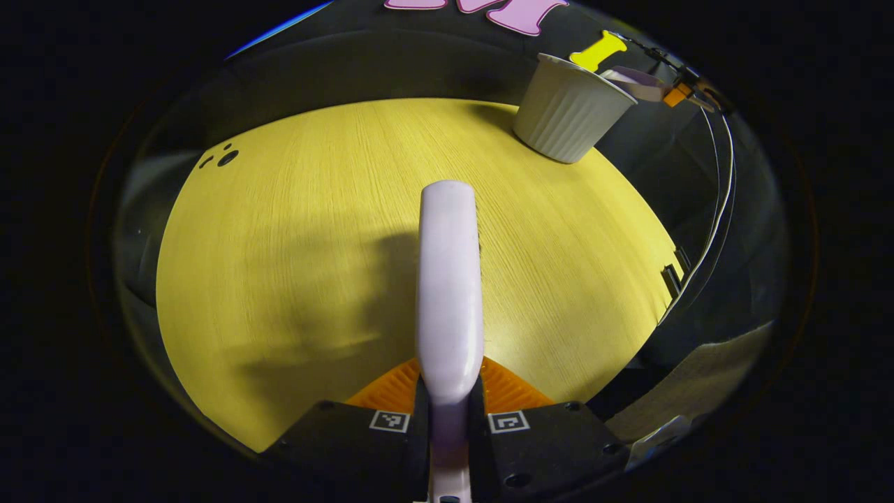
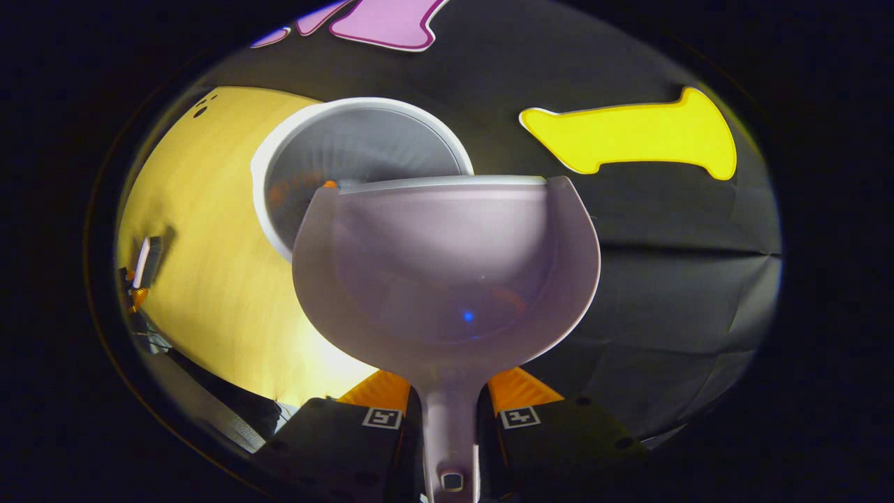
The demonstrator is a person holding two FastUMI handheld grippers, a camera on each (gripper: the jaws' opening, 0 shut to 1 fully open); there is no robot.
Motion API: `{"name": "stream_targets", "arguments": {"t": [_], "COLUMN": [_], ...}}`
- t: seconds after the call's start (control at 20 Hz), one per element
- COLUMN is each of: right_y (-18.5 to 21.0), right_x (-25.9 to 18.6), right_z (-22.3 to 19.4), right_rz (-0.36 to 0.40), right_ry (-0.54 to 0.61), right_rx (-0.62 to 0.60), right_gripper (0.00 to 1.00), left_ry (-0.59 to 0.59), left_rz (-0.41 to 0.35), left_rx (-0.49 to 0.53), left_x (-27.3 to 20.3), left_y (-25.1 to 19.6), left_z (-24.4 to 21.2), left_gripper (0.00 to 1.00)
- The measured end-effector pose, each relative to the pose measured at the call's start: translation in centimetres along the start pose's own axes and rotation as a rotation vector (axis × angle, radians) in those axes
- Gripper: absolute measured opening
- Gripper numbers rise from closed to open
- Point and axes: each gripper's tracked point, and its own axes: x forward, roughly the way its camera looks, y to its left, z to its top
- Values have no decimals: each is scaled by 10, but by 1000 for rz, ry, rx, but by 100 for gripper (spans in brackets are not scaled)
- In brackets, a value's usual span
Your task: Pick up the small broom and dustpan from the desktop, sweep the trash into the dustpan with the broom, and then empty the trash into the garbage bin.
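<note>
A: How is the dustpan (image 2: 447,265) held?

B: Its handle is clamped between the jaws of the right gripper (image 2: 450,419), and its front lip is tipped against the rim of the garbage bin (image 2: 349,150), seemingly so that anything in it slides in. The pan itself looks bare; something orange can be made out inside the bin, though what it is cannot be told.

A: And the broom (image 1: 449,279)?

B: It is gripped by the handle in the jaws of the left gripper (image 1: 449,412) and kept above the tabletop (image 1: 279,230), well apart from the bin, probably so the pouring is not hindered. No trash is seen on the tabletop there, so the emptying is judged to be under way or nearly done.
</note>
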Motion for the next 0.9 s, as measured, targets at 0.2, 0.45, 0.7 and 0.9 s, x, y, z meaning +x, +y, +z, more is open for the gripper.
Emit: {"name": "stream_targets", "arguments": {"t": [0.2, 0.45, 0.7, 0.9], "right_y": [7, 37, 100, 169], "right_x": [-16, -52, -76, -68], "right_z": [-4, -23, -59, -90], "right_rz": [48, 156, 265, 365], "right_ry": [-118, -276, -344, -332], "right_rx": [73, 150, 137, 114], "right_gripper": [36, 36, 36, 36], "left_ry": [-24, -26, -24, -25], "left_rz": [24, 70, 105, 128], "left_rx": [-10, -4, 8, 17], "left_x": [-7, -11, -15, -15], "left_y": [-1, 7, 13, 17], "left_z": [5, 13, 16, 17], "left_gripper": [27, 27, 27, 27]}}
